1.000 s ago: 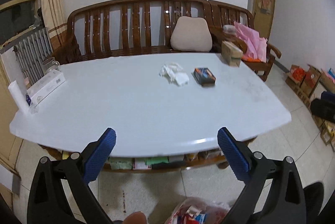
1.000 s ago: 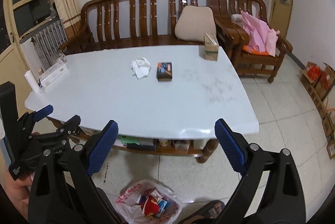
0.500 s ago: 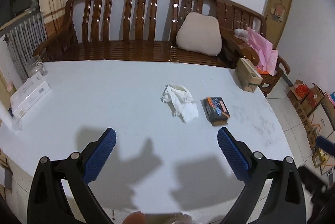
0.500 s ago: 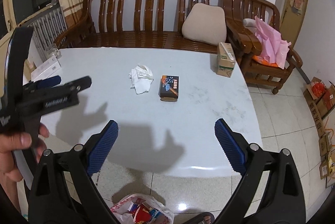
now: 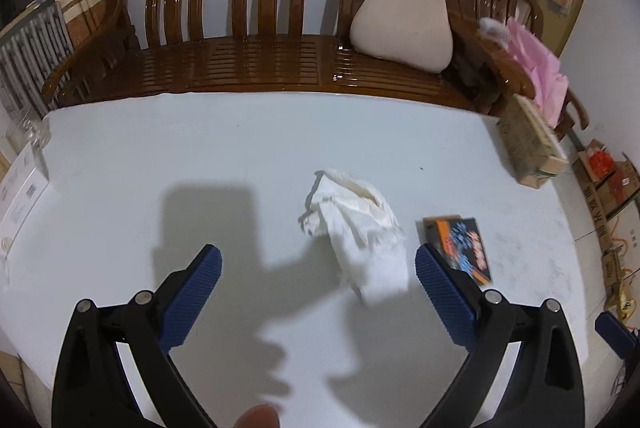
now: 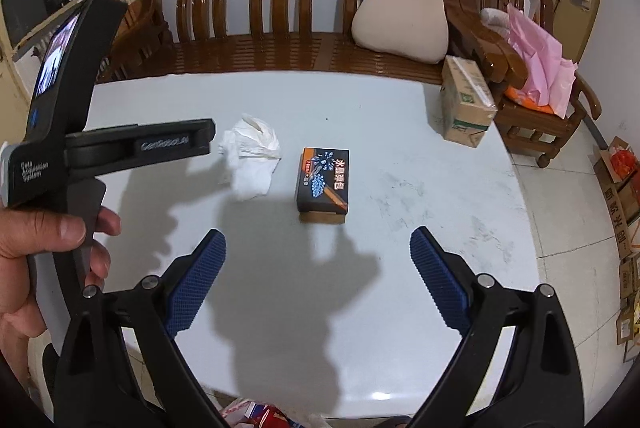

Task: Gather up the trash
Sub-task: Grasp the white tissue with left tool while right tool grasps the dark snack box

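A crumpled white tissue (image 5: 357,228) (image 6: 252,156) lies mid-table, with a small dark printed box (image 5: 460,246) (image 6: 325,180) just to its right. My left gripper (image 5: 316,278) is open above the white table (image 5: 200,156), its right finger beside the tissue's near end. In the right wrist view the left gripper's body (image 6: 120,148) reaches in from the left, held by a hand (image 6: 48,240). My right gripper (image 6: 318,268) is open, nearer than the box, nothing between its fingers.
A cardboard carton (image 6: 464,104) (image 5: 532,144) stands at the table's far right corner. A wooden bench (image 6: 280,28) with a beige cushion (image 6: 400,20) runs behind. A bag holding trash (image 6: 260,414) sits below the near edge. Boxes (image 6: 620,180) line the floor at right.
Both grippers have moved forward over the table toward the tissue and box, which now look much closer. The left gripper has come alongside the tissue. Both stay open.
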